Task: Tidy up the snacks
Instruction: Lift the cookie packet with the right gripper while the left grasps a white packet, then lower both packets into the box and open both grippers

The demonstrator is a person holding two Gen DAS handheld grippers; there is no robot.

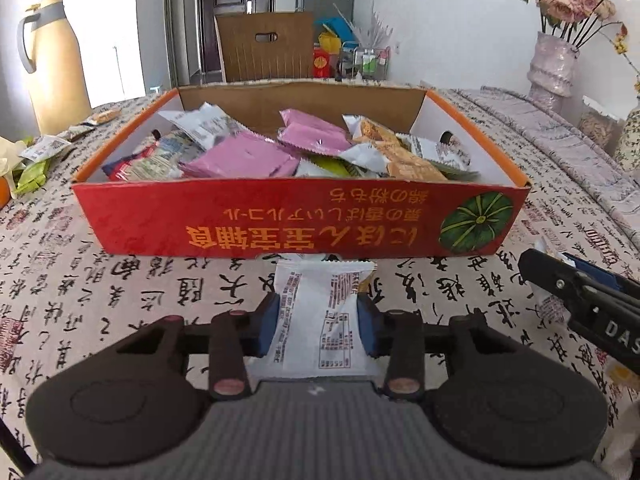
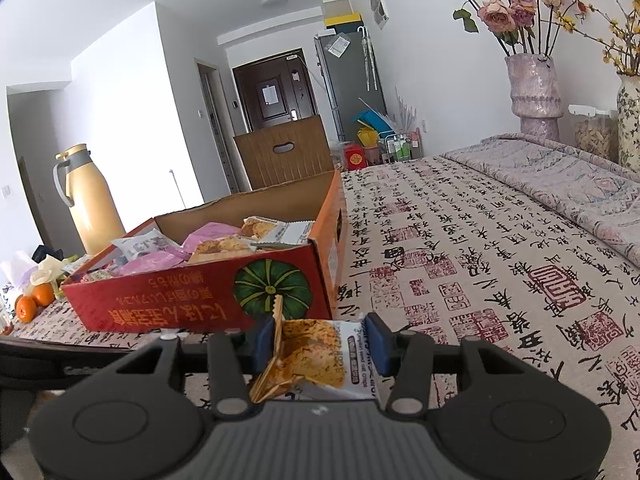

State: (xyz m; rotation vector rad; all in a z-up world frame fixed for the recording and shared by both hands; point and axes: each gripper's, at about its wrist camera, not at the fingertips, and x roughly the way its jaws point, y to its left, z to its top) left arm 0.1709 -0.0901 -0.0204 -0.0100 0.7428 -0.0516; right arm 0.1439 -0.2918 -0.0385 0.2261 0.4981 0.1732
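A red cardboard box (image 1: 280, 216) holding several snack packets, pink, white and orange, stands on the calligraphy-print tablecloth. In the left wrist view a white snack packet (image 1: 320, 300) lies just in front of the box. My left gripper (image 1: 318, 324) has its blue pads pressed on the packet's two sides, pinching it narrower. My right gripper (image 2: 320, 344) is shut on a crumpled cracker packet (image 2: 316, 356) with an orange picture, near the box's (image 2: 180, 300) right front corner. The right gripper (image 1: 580, 292) also shows at the right edge of the left wrist view.
A yellow thermos jug (image 1: 52, 64) and loose packets (image 1: 44, 148) sit left of the box, with oranges (image 2: 34, 300) beyond. A folded quilt (image 2: 560, 184) and flower vases (image 1: 554, 64) line the right side. A wooden chair back (image 1: 264, 46) stands behind the box.
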